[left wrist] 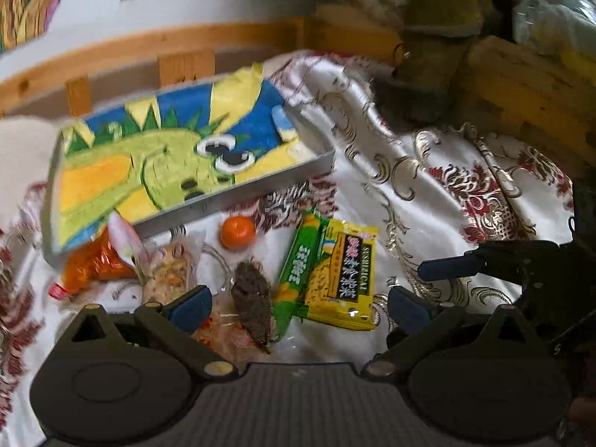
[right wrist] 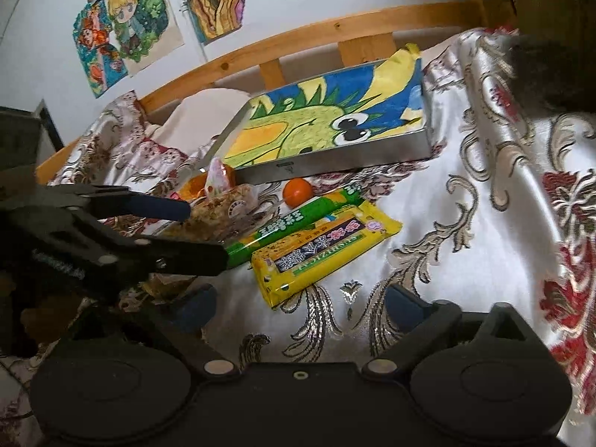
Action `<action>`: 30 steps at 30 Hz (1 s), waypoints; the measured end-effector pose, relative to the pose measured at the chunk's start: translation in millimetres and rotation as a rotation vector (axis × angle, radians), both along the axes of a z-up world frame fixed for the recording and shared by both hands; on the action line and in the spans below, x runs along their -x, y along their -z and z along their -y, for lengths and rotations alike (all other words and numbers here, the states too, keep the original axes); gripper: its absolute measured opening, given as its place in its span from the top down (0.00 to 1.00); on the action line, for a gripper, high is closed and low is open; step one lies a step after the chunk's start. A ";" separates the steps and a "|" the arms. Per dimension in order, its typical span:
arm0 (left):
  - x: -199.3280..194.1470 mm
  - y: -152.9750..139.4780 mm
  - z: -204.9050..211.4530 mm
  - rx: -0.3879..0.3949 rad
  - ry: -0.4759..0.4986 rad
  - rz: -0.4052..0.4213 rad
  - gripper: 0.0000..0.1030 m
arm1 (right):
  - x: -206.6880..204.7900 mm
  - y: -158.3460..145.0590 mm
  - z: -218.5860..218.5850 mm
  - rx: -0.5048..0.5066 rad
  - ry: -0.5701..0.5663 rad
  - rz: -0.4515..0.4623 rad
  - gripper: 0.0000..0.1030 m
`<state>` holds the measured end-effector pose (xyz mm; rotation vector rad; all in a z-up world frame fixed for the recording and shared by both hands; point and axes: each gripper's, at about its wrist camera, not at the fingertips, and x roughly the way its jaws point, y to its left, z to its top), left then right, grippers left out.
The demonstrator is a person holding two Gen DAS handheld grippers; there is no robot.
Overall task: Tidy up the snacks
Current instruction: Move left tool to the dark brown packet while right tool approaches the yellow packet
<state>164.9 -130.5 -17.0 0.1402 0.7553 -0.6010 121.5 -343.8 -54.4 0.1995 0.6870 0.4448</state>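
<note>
Left to right on the patterned cloth (right wrist: 484, 193) lie an orange packet (left wrist: 93, 260), a clear-wrapped snack (left wrist: 167, 272), a dark lump (left wrist: 251, 298), a green stick pack (right wrist: 294, 219) and a yellow packet (right wrist: 320, 253), with an orange (right wrist: 297, 192) behind them beside the metal tray (right wrist: 335, 156). Both the left gripper (left wrist: 298, 303) and right gripper (right wrist: 298, 307) hover over the snacks with jaws apart, holding nothing.

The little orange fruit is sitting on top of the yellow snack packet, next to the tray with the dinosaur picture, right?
Not quite. The orange fruit sits on the cloth, apart from the yellow snack packet, with the green packet in between. It is next to the tray with the dinosaur picture. The right wrist view shows this.
</note>
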 end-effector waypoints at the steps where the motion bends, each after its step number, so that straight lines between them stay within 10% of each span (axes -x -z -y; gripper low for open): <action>1: -5.1 1.4 -2.0 0.010 -0.006 -0.024 0.01 | -2.2 0.9 0.6 -0.002 -0.015 -0.007 0.09; 16: -76.7 20.5 -25.0 0.077 -0.123 -0.291 0.21 | -19.7 11.7 16.3 -0.108 -0.060 -0.075 0.44; 27: -79.1 23.0 -27.1 0.055 -0.170 -0.364 0.48 | -50.2 17.6 13.4 -0.207 -0.017 -0.175 0.41; 30: -70.7 20.8 -31.4 0.060 -0.220 -0.366 0.57 | -51.6 18.8 11.6 -0.224 0.022 -0.189 0.60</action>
